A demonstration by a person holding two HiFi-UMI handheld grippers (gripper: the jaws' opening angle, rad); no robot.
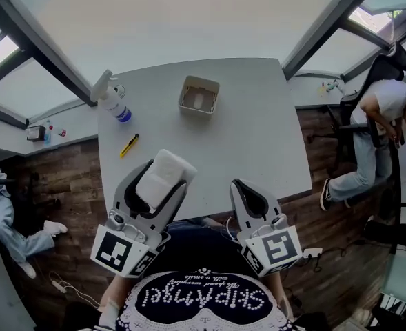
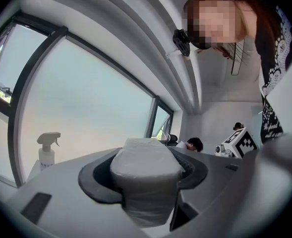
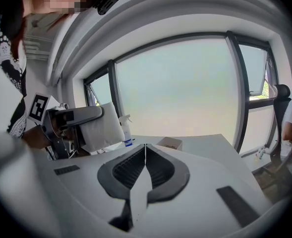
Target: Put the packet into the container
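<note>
At the near edge of the grey table (image 1: 258,129), the left gripper (image 1: 163,179) is holding the packet (image 1: 169,167) above the table's edge, tilted toward the far side.

- Left gripper: its jaws are standing apart by the packet's width and pressing on both of its sides. In the left gripper view the white, soft-looking packet is filling the gap between the dark pads and sticking out past their tips.
- Right gripper (image 1: 242,187): it is hovering just beside the left one, over the same near edge. In the right gripper view its two ribbed pads are meeting along a thin seam, with nothing between them.
- Container (image 1: 198,95): this beige, open-topped box is sitting on the far middle of the table, well apart from the packet and from both grippers. The packet is not in it.
- Spray bottle (image 1: 112,99): white with a blue band, it is standing near the far-left corner, left of the container.
- Small yellow-and-black tool (image 1: 129,145): it is lying flat near the left edge, between the bottle and the left gripper, touching neither.
- Surroundings: a person (image 1: 378,119) is sitting in a black office chair (image 1: 389,67) to the right of the table, on the dark wood floor (image 1: 65,185). Large windows are lining the far side.
</note>
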